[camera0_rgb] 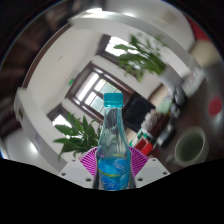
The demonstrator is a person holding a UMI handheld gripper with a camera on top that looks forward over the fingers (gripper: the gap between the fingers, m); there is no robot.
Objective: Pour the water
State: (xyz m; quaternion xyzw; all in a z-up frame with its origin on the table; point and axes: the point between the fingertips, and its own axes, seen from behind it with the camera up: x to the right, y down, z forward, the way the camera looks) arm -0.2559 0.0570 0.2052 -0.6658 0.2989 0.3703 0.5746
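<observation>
Between my gripper [117, 160] fingers, gripper view: a water bottle [113, 140] with teal cap [113, 99] stands upright, both pink pads [92, 160] pressed against its sides, so I read it as clamped. I judge this the carry step; next comes moving over a vessel and tipping. A green bowl [189, 147] sits well right, a candidate receiver. Leafy plants [78, 132] crowd behind the bottle; a window [95, 84] lies beyond.

The gripper [117, 160] is held tilted. Its two pink pads [92, 160] are seen pressed against either side of a bottle [114, 135].
</observation>
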